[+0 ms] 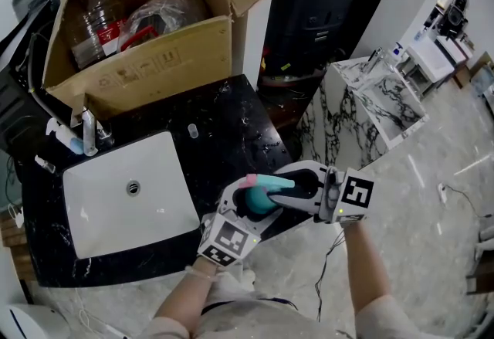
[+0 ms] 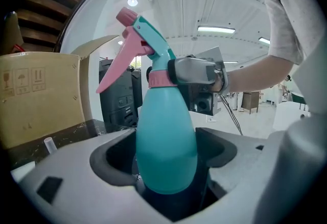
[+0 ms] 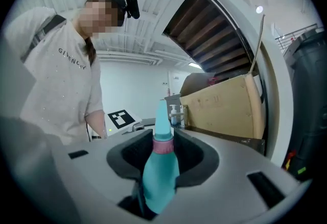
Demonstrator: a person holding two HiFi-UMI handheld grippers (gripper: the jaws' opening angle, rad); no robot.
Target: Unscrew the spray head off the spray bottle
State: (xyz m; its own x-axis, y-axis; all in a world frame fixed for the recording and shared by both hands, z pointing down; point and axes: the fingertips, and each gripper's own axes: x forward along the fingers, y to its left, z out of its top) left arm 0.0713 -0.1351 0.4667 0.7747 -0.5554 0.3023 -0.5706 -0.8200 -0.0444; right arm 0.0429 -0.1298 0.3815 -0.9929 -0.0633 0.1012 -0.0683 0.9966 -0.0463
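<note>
Head view looks down on 2 grippers meeting around a teal spray bottle (image 1: 258, 202). The bottle is held in the air just right of the sink (image 1: 93, 198), out past the front edge of the black counter (image 1: 231, 121).

The left gripper (image 1: 244, 212) comes in from the near side of the sink. Its fingers pinch the bottle's fat lower body, and the left gripper view shows that body wedged deep between the dark pads. The bottle stands upright with its pink trigger (image 2: 120, 67) pointing toward the sink.

The right gripper (image 1: 292, 191) reaches in from farther right of the sink, roughly level. Its fingers are clamped on the spray head (image 2: 148, 34) at the pink collar (image 2: 159, 79), where the head joins the bottle.

This split grip suits the job, as I read it: 1 gripper anchors the body so it cannot spin, while the other turns only the collar. Holding the bottle off the counter probably gives the right wrist room to rotate.

The head looks seated, with no gap visible under the collar, so the unscrewing seems unfinished. How far the threads have backed off I cannot tell.

The smooth, tapering body could slip or twist in the left pads once torque is applied.

The cardboard box (image 1: 139, 59) beyond the sink plays no part.
</note>
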